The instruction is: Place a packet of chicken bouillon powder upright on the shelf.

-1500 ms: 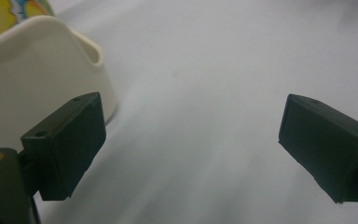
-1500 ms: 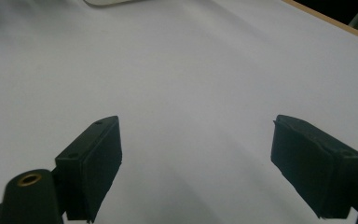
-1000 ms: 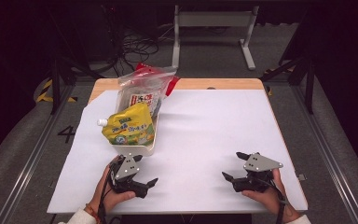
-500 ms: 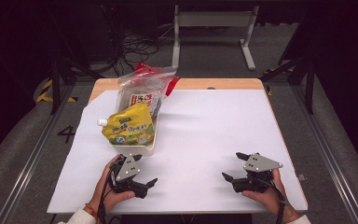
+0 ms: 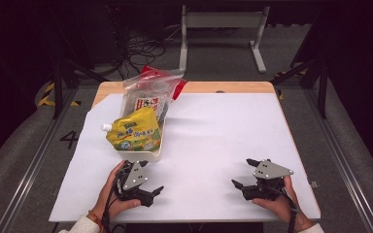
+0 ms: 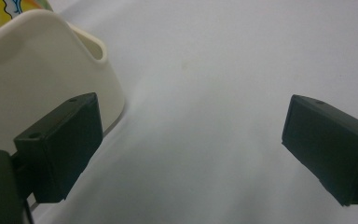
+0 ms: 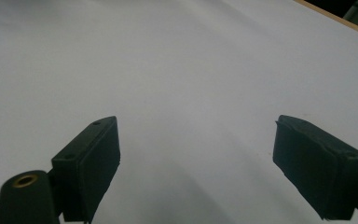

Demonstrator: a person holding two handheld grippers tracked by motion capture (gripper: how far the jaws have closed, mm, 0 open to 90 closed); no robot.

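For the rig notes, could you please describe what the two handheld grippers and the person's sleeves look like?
Each gripper, left gripper and right gripper, is black with two blocky rectangular jaws and a grey three-cornered plate on top. A dark cable trails from the right one. The person wears white sleeves and a reddish band on the left wrist.

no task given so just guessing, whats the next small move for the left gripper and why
Probably ease the left gripper forward toward the cream tub holding the yellow pouch. Both grippers rest open and empty on the white sheet, and the tub's wall sits just beside the left gripper's jaw, the nearest thing to grasp.
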